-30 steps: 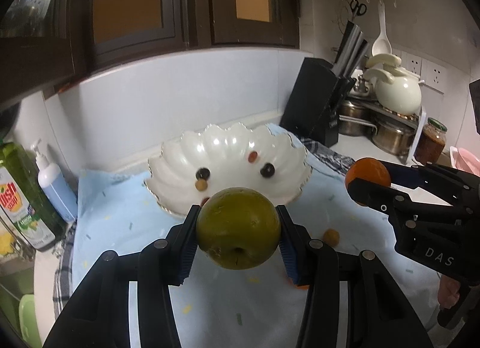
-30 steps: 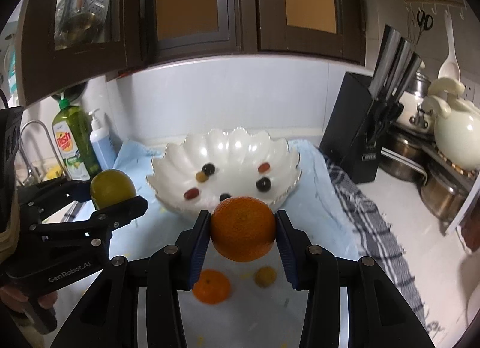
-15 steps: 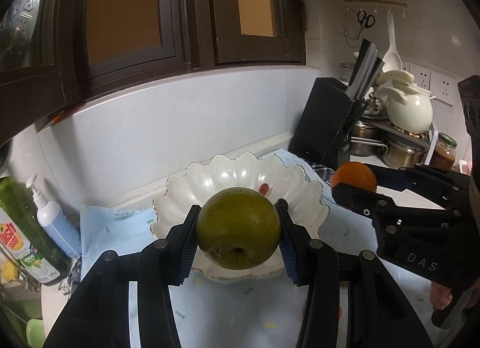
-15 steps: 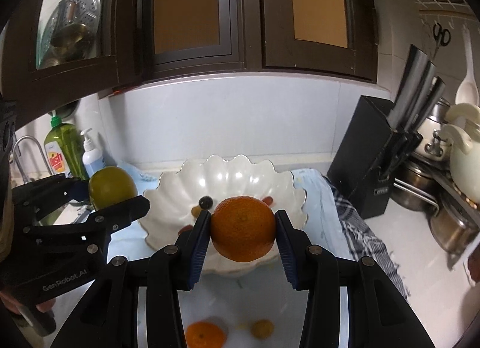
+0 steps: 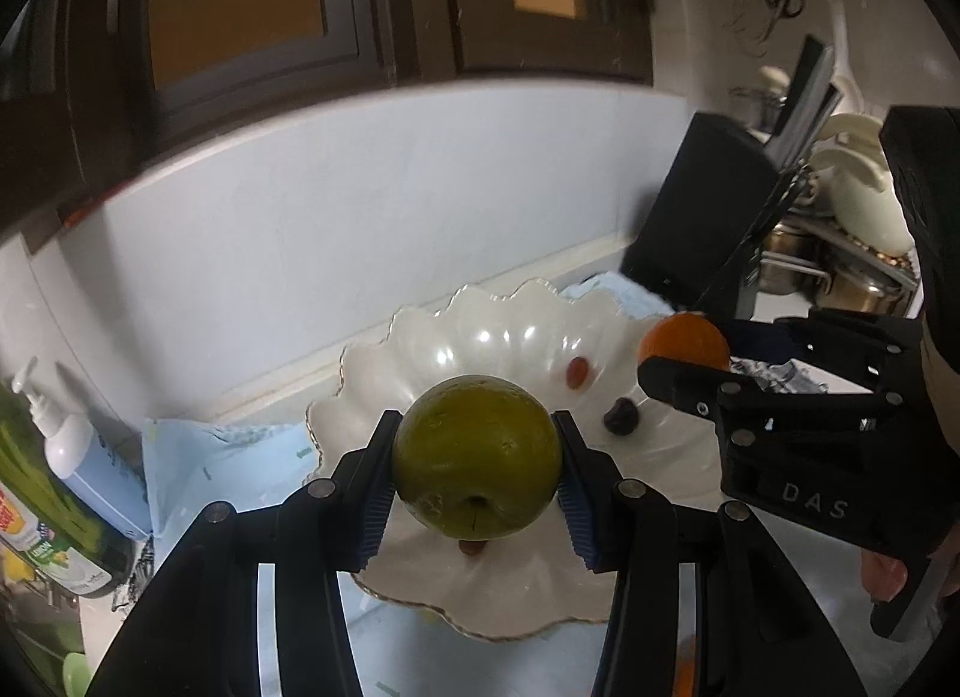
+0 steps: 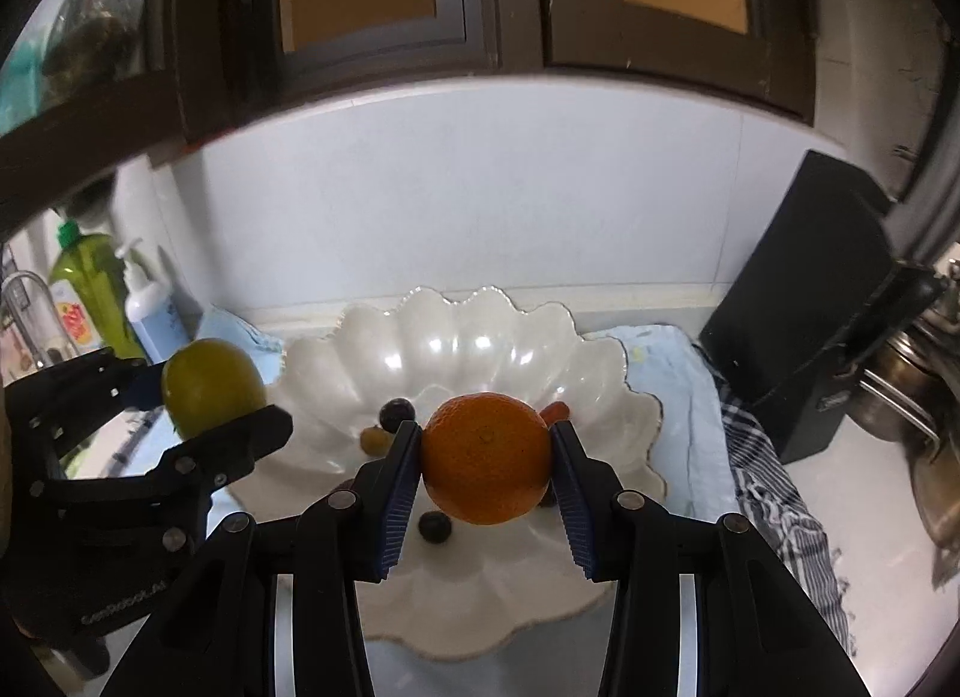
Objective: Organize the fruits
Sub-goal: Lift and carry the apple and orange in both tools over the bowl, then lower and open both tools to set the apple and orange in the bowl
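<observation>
My left gripper (image 5: 477,472) is shut on a green apple (image 5: 477,457) and holds it above the near part of the white scalloped bowl (image 5: 492,337). My right gripper (image 6: 485,466) is shut on an orange (image 6: 485,457) above the same bowl (image 6: 456,331). Each gripper shows in the other's view: the orange (image 5: 684,340) at the bowl's right rim, the apple (image 6: 210,388) at its left rim. Several small grapes lie in the bowl, a dark one (image 5: 620,416) and a red one (image 5: 577,371) among them.
The bowl stands on a light blue cloth (image 6: 666,361) on the counter. A black knife block (image 6: 804,307) stands right, with pots (image 5: 840,271) behind. A soap pump bottle (image 5: 84,457) and green dish-soap bottle (image 6: 84,289) stand left. Wall cabinets hang above.
Both grippers have moved forward with their fruit and now hang over the bowl. The loose fruit on the cloth has dropped out of both views.
</observation>
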A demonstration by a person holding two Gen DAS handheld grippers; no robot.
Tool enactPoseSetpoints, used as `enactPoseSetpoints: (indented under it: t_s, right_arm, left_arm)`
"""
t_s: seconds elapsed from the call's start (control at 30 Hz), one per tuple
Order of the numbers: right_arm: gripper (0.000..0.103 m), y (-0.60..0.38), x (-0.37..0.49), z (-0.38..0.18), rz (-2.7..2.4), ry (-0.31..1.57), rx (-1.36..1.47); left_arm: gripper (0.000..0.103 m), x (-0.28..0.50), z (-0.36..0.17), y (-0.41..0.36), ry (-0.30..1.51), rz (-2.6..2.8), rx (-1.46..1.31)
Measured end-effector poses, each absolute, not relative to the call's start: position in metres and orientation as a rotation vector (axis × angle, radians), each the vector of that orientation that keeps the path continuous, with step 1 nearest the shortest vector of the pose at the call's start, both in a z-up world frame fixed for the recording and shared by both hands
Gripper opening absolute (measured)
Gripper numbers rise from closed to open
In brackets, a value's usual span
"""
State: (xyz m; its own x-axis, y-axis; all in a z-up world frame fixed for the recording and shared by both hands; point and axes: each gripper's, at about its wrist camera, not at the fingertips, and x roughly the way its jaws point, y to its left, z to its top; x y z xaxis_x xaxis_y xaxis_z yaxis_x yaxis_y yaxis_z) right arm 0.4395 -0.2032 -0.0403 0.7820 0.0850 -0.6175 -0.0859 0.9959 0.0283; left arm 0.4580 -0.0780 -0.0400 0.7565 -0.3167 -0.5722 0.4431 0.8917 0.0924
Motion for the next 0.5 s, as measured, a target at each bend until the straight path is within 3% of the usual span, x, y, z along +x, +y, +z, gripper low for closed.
enactPoseSetpoints:
  t_s: [0.5]
  right_arm:
    - [0.044, -0.189, 0.507, -0.086, 0.158, 0.873, -0.019]
  left_arm:
    - [0.048, 0.511, -0.082, -0.070, 0.764, -0.343, 0.240]
